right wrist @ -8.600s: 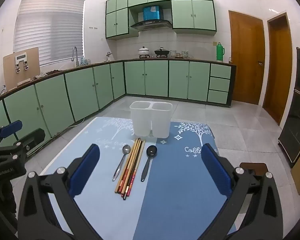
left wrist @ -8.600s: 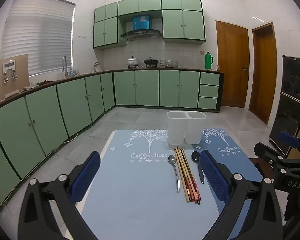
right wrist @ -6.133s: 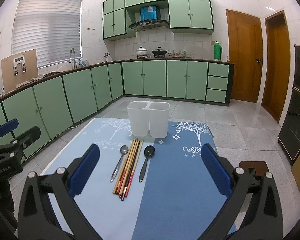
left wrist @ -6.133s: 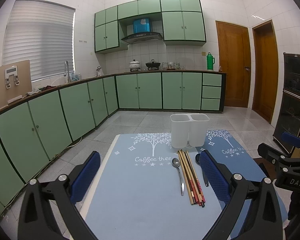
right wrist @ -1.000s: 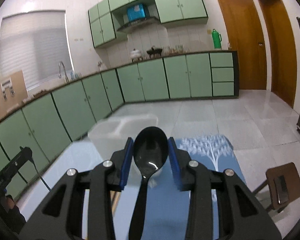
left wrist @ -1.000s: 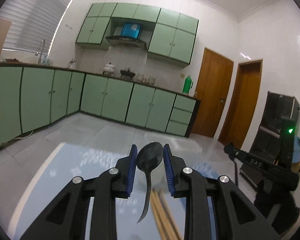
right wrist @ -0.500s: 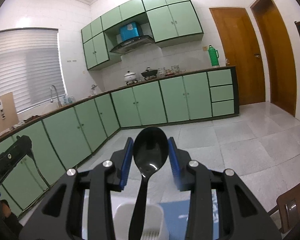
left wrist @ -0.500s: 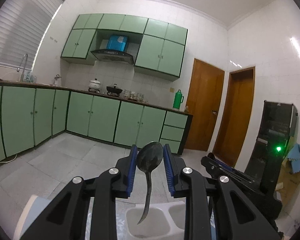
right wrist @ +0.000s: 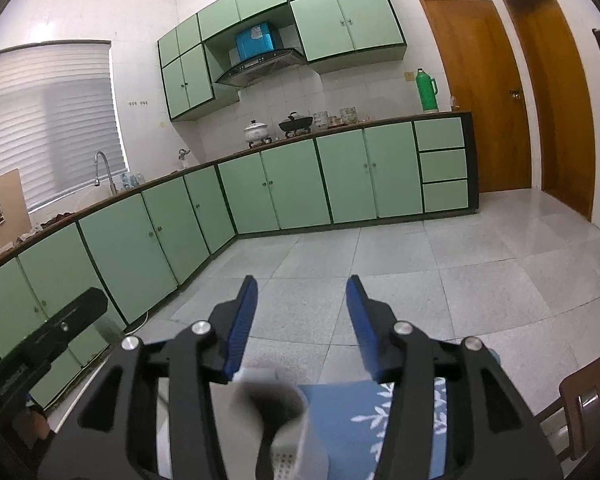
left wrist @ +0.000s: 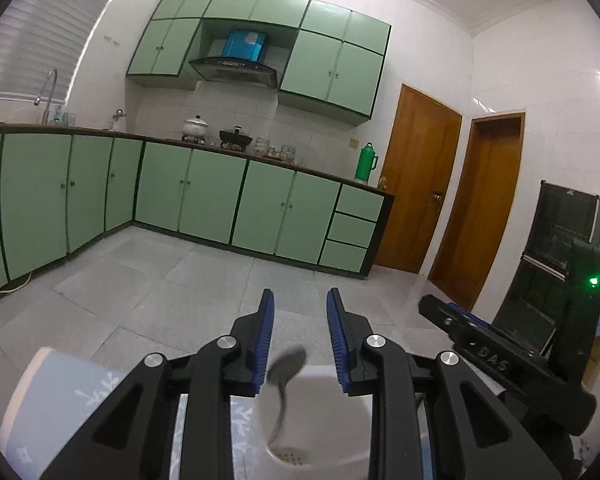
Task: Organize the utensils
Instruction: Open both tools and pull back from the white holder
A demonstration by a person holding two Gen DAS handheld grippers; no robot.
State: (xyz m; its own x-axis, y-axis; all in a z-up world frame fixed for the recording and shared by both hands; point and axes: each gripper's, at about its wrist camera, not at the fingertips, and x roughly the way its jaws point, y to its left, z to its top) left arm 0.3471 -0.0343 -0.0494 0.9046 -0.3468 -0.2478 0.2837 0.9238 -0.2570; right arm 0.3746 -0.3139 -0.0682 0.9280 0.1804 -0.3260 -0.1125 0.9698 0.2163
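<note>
- Left wrist view: the left gripper has let go; its blue pads stand clear of the metal spoon, which is blurred, bowl up, its handle down inside the white utensil holder just below the jaws.
- Only this view shows the right-hand tool's black body off to the right, a green light on the dark appliance behind it, and the blue tablecloth at lower left.
- Right wrist view: the right gripper has just been opening and is released; nothing sits between its fingers. The black spoon is a dark smear below them, dropping into the holder.
- Only here do the window blind and a brown chair show.
- Both spoons are too blurred to tell which compartment each is in; the holder is cut off by the frame edge and the grippers' arms.
</note>
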